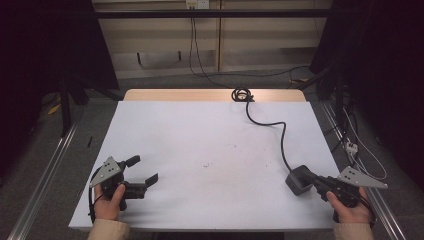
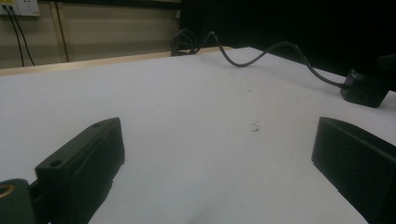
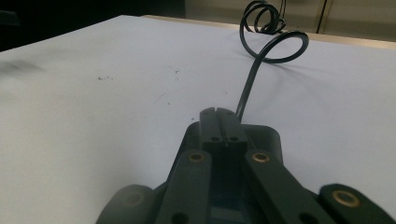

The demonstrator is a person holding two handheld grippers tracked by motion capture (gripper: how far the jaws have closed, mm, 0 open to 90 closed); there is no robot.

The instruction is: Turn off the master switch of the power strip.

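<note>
Two hands come in at the near edge of the counter (image 1: pixel 210 130), each holding a gripper. At the near left corner the left gripper (image 1: pixel 141 172) rests with its fingers (image 2: pixel 84 163) released and spread wide, bare counter between them. By the near right corner the right gripper (image 1: pixel 314 181) has its fingers (image 3: pixel 218 126) clenched together, their tips lying over the top of the dark power adapter (image 1: pixel 299 180). That small block sits flat near the right edge. Its black cable (image 1: pixel 280 132) leaves the far side and snakes toward the far edge, ending in a coil (image 1: pixel 242 93) there, so the adapter's cable end faces away from the person.
</note>
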